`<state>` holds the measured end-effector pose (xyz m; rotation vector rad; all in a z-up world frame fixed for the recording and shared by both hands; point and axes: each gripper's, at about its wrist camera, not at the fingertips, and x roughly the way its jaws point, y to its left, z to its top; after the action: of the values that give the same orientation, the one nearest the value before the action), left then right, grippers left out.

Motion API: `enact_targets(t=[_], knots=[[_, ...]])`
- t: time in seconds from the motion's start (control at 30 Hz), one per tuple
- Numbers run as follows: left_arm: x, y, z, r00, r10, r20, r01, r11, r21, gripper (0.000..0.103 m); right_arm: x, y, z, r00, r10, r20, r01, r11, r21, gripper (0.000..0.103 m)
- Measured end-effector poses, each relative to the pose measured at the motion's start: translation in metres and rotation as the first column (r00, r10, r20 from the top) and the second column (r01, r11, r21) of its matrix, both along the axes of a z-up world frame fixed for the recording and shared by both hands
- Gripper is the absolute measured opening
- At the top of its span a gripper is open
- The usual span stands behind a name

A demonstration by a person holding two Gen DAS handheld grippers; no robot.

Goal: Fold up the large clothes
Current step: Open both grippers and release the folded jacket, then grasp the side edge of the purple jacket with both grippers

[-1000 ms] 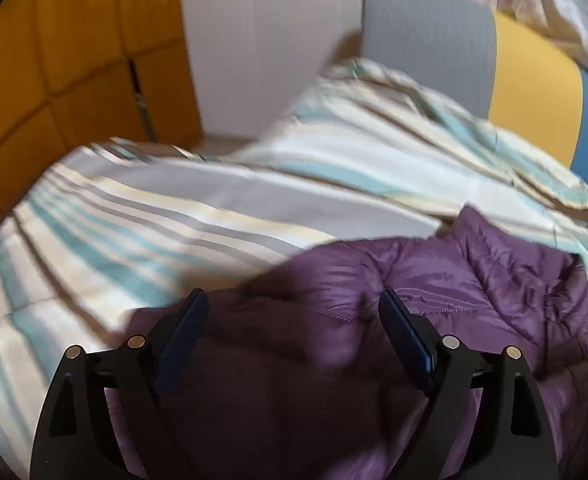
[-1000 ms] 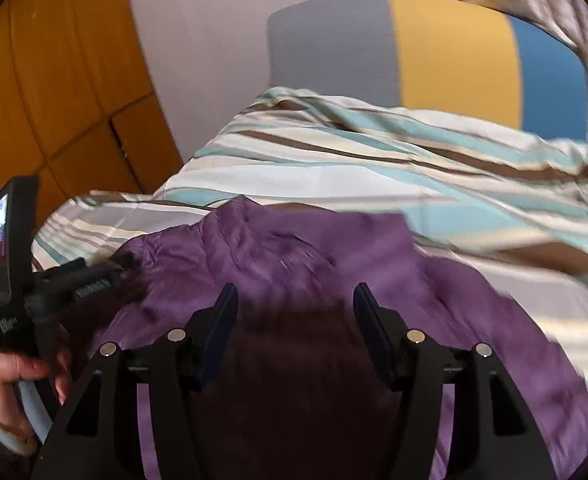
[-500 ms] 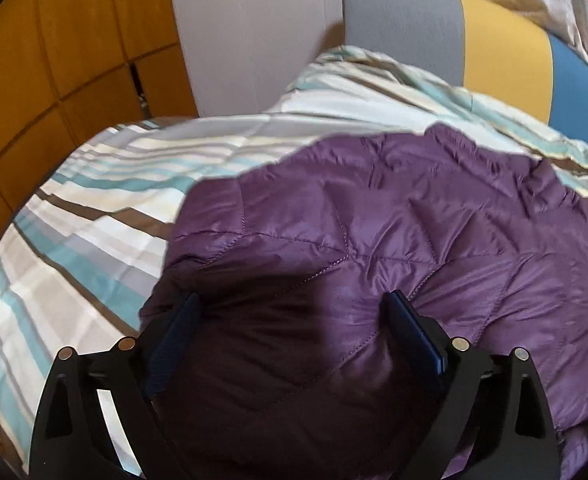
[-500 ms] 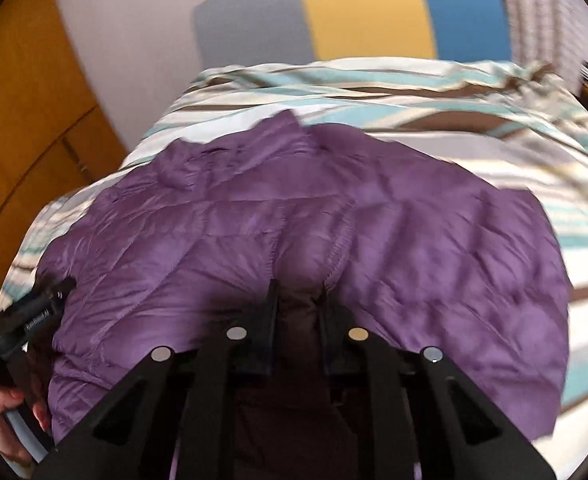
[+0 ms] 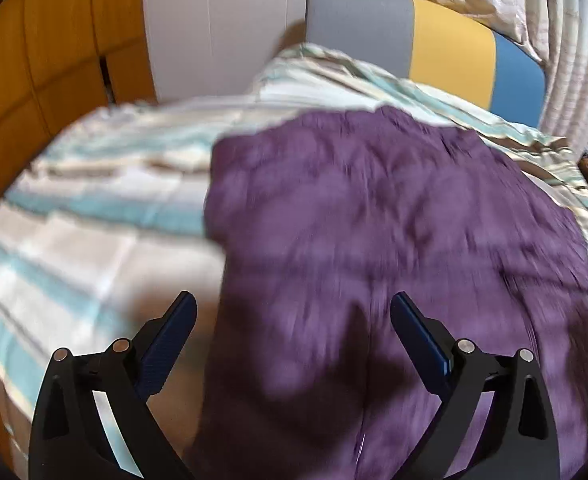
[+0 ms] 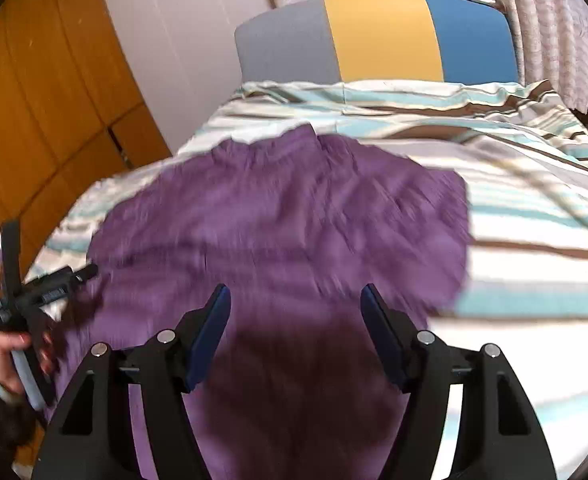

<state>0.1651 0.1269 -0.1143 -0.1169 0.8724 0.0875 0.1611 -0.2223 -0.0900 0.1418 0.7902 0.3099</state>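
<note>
A: Where is the garment?

B: Spread across the striped bedspread (image 6: 534,208), a purple quilted jacket (image 6: 286,216), roughly flat, collar end toward the headboard (image 6: 374,36). Blurred in both wrist views, so seams hard to make out.

A: And the grippers?

B: Left gripper (image 5: 294,336) spread wide above the near left edge of the jacket, nothing between the pads. Right gripper (image 6: 294,328) partway apart and opening, hovering over the near purple fabric, nothing pinched. Left hand (image 6: 10,356) visible at the edge of the right wrist view, wrapped round its handle.

A: How would it handle?

B: Probably light and puffy, soft, no stiffness, likely a little slick on the shell. Prone to sliding and springing back out of a fold. Best taken at a hem or a side edge, pinching a doubled layer of fabric, not the padded middle.

A: Surface and room?

B: Soft bed, rumpled cover in teal, brown and cream stripes. Headboard in grey, yellow and blue panels. Orange wooden cupboards (image 5: 54,60) at left, pale wall (image 5: 222,28), patterned curtain (image 6: 534,12) at right.
</note>
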Motion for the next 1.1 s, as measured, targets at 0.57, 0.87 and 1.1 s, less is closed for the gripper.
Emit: enact_targets(t=[0.57, 0.87, 1.1], knots=[[-0.156, 0.039, -0.015, 0.999, 0.022, 0.023, -0.019, 0.994, -0.108, 0.097, -0.133, -0.060, -0.036, 0.988, -0.049, -0.146, 0.035, 0.995, -0.098, 0.067], [-0.174, 0.014, -0.033, 0.996, -0.057, -0.063, 0.053, 0.997, -0.061, 0.075, -0.161, -0.042, -0.064, 0.938, 0.143, -0.315, -0.149, 0.989, 0.003, 0.025], [-0.168, 0.008, -0.009, 0.989, -0.131, -0.062, 0.121, 0.981, -0.153, 0.015, -0.146, -0.050, -0.050, 0.944, 0.185, -0.273, -0.143, 0.976, 0.165, 0.006]])
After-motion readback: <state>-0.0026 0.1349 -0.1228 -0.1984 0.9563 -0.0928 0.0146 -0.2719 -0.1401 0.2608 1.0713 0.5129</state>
